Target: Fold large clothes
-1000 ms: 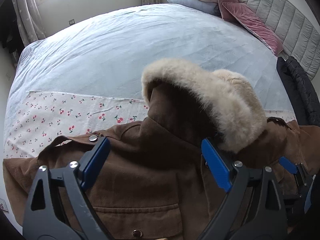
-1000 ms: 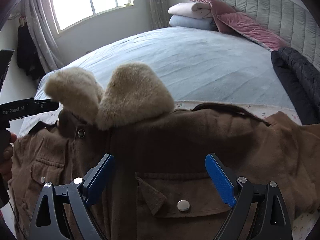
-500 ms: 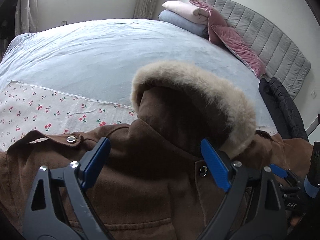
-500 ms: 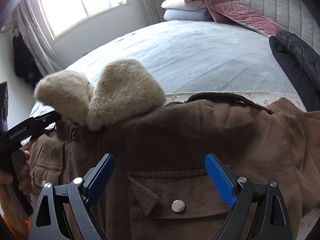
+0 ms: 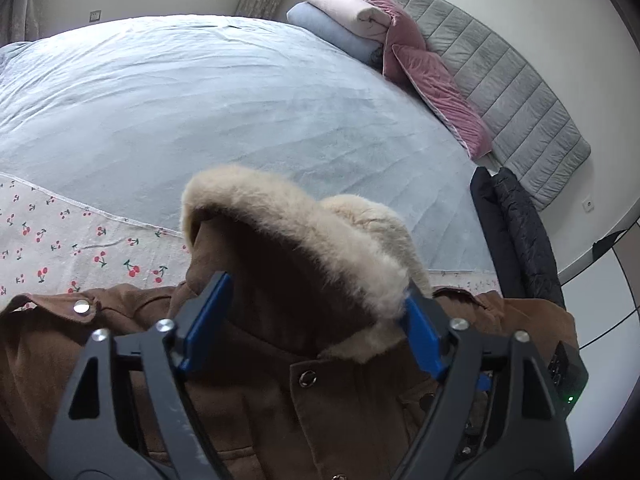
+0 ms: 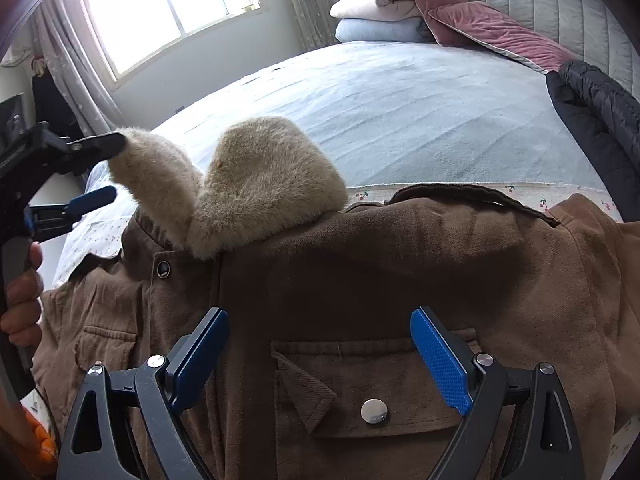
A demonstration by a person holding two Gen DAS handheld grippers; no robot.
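I stand at the near edge of a wide bed (image 5: 224,104) under a pale blue cover, with a cherry-print sheet (image 5: 80,248) along its near side. At the far right, a grey quilted headboard (image 5: 504,80) backs pink cushions (image 5: 436,84) and folded blankets (image 6: 376,16). Daylight comes through a curtained window (image 6: 168,12) far left.

Your brown coat (image 6: 400,280) runs off the bottom and right edges of the right wrist view, so its hem and far sleeve are out of sight. In the left wrist view the fur collar (image 5: 320,248) covers the tip of one blue pad of the left gripper (image 5: 316,332), so you cannot tell whether it touches the fabric. The right gripper (image 5: 560,364) shows only as a dark sliver at the edge, its jaws hidden. The black jacket (image 6: 596,120) is cropped too.
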